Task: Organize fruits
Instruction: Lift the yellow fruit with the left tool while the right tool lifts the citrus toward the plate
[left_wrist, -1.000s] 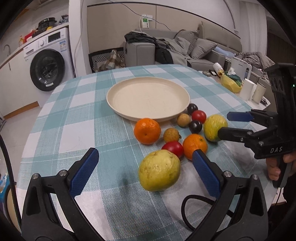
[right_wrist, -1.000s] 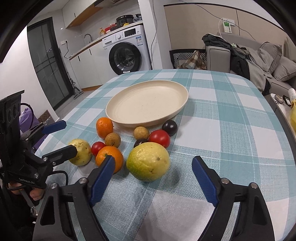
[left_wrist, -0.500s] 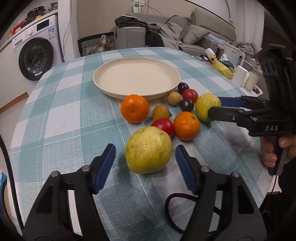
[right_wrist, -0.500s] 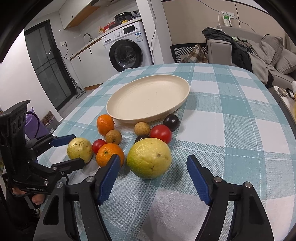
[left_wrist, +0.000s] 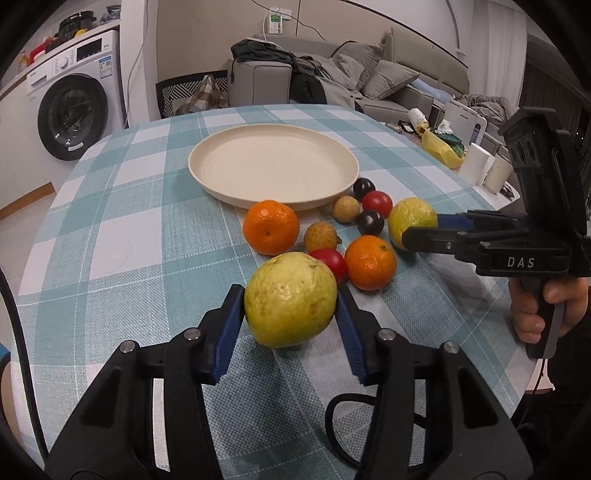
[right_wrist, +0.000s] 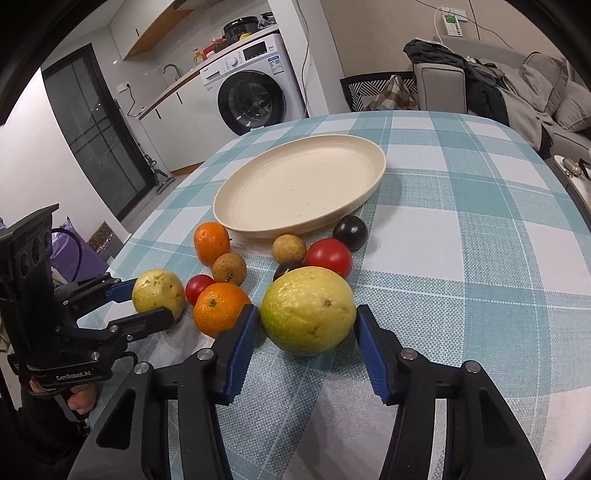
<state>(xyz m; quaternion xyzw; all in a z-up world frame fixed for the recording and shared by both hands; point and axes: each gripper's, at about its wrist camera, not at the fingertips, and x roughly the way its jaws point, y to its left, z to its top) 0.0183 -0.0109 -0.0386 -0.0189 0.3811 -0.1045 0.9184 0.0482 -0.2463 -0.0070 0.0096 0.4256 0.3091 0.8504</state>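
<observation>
**Both grippers close in on a guava**

The left gripper (left_wrist: 291, 317) has just been narrowing its jaws, and its blue ribbed pads now press on both flanks of the near guava (left_wrist: 290, 299), a dull yellow-green fruit with pitted, speckled skin. It is almost round; its slightly longer axis runs across the jaws, and which way its stem end points cannot be told.

The right gripper (right_wrist: 306, 330) has also just been narrowing around the far guava (right_wrist: 307, 310) (glossier, greener on its left flank). Its right pad touches the fruit; at the left pad contact cannot be made out, so a firm grip is not settled. A small dark calyx scar faces the camera, toward 3 o'clock on the fruit, and the long axis lies across the jaws.

Both guavas sit on the woven teal-and-white check tablecloth (left_wrist: 122, 236), at the near edge of the fruit cluster. In the left wrist view, from the near guava, a red tomato (left_wrist: 330, 261) lies just behind at 1 o'clock, an orange (left_wrist: 370, 263) beside it, a second orange (left_wrist: 271, 232) at 12 o'clock. The matte cream round plate (left_wrist: 273, 166) lies beyond, holding nothing.
</observation>
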